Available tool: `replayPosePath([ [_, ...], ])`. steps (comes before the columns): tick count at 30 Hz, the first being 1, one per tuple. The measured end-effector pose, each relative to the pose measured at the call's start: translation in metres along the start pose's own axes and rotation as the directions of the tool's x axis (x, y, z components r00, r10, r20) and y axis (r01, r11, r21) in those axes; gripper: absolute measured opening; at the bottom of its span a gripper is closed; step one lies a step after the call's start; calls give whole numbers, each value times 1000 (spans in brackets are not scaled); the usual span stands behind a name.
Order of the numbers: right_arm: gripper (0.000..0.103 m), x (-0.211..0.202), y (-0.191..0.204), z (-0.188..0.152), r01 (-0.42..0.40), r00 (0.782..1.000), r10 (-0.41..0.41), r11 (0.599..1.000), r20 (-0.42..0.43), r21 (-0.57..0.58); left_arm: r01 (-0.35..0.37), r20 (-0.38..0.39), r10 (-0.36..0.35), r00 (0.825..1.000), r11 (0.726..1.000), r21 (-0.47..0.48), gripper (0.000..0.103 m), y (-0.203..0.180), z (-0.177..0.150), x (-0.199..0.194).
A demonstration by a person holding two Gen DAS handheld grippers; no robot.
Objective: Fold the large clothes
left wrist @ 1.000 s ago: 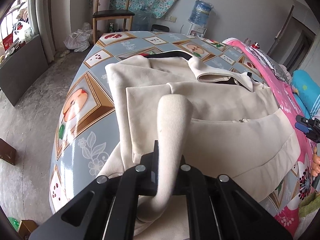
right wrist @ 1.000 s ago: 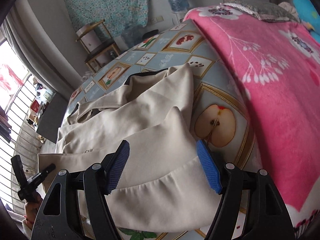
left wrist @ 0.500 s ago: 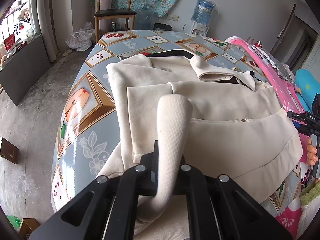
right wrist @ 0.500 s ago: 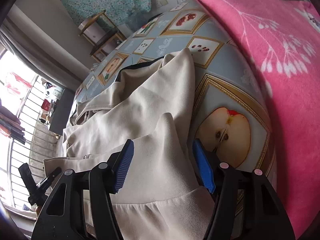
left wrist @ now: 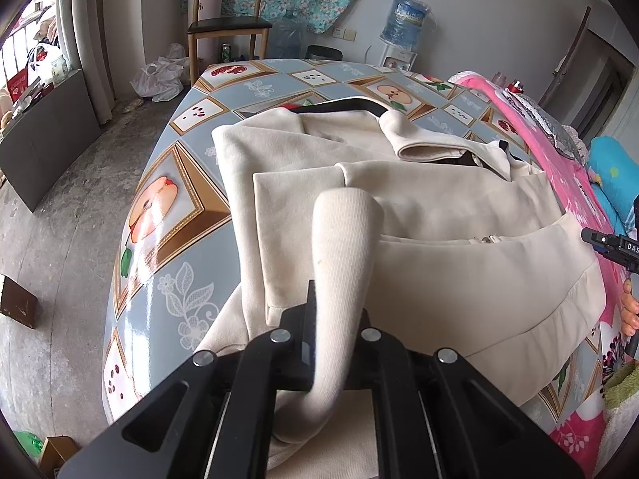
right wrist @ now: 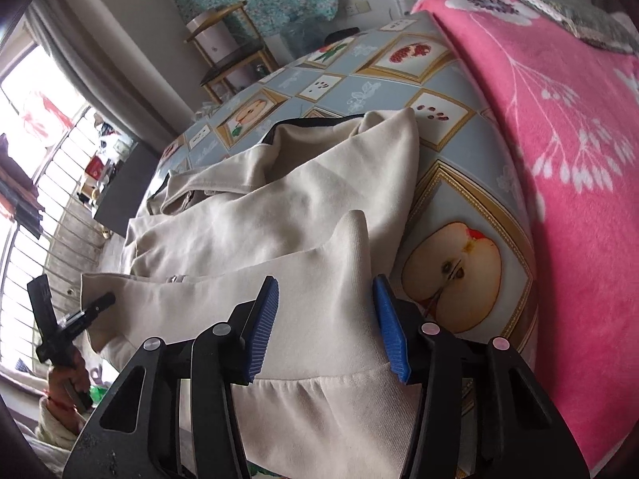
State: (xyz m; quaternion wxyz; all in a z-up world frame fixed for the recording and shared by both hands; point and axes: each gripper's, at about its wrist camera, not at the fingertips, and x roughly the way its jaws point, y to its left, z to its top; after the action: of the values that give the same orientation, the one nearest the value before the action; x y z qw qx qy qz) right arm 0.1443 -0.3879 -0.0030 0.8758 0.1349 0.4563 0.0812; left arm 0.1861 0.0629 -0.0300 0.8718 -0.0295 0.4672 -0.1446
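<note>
A large cream-coloured fabric jacket (left wrist: 439, 215) is lying spread across the rounded surface (left wrist: 167, 215) covered in a glossy blue-grey cloth printed with framed fruit pictures, with a pink flowered blanket (right wrist: 559, 139) lying alongside it. The left claw (left wrist: 335, 343) is clamping fully onto the jacket's ribbed cream hem band (left wrist: 343, 247), which is arching up out of the jaws in a loop; judging by this, it is pinning one bottom corner so the garment can be lifted evenly. The right claw (right wrist: 327, 319) is hovering over the opposite bottom corner (right wrist: 351, 239) of the jacket, near the printed apple. Its jaws are closing, with a raised ridge of cloth between the blue ribbed pads (right wrist: 263, 319), which are not pressing on it yet. Taking both corners probably means the lower half is being readied to fold up toward the collar (left wrist: 423, 139), which is lying at the far end, well apart from both claws.
</note>
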Motion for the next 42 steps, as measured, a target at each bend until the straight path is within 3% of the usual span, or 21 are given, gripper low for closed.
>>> replayPosePath([
  [11, 50, 0, 19, 0, 22, 1000, -22, 988, -2, -151, -1, -1, 1, 1000, 1000, 0, 5, 1, 0, 0],
  [21, 50, 8, -4, 41, -129, 991, 130, 990, 16, -57, -9, -6, 9, 1000, 1000, -1, 5, 2, -1, 1],
  [28, 54, 44, -15, 63, -192, 979, 193, 981, -73, 21, -14, -8, 14, 1000, 1000, 0, 6, 2, 0, 2],
  [33, 54, 59, -40, 54, -202, 966, 217, 973, -143, 113, -12, -9, 12, 1000, 1000, 0, 6, 2, 0, 1],
  [42, 54, 27, -55, 29, -250, 957, 267, 957, -113, 148, -12, -10, 12, 1000, 1000, 5, 6, 2, -1, 1],
])
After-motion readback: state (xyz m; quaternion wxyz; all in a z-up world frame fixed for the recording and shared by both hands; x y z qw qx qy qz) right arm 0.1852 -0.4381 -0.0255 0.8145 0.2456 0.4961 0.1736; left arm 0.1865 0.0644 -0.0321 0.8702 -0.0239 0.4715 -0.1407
